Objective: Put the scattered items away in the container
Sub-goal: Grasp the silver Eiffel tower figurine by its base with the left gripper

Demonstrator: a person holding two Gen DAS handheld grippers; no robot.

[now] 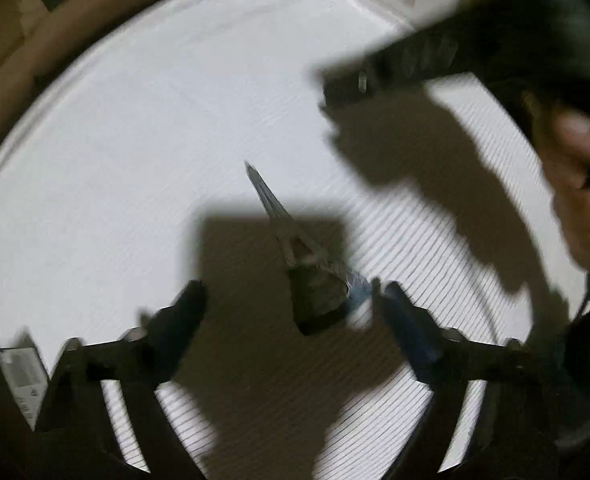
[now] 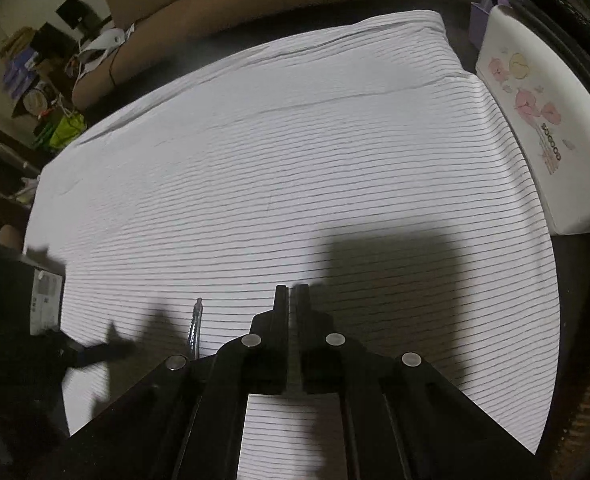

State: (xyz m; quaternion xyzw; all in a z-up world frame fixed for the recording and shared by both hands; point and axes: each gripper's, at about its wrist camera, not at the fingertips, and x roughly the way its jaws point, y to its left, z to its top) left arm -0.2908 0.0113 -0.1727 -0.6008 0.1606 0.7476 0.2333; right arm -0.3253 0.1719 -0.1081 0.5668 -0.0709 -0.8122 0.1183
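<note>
left gripper fingers wide apart over the scissors on the table, next: close & grab; right gripper fingers together, empty.

a desk covered by a white cloth with thin dark stripes carries a slim pointed tool, lying flat on the cloth. a white container with pink cartoon prints stands at the cloth's far right edge.
</note>
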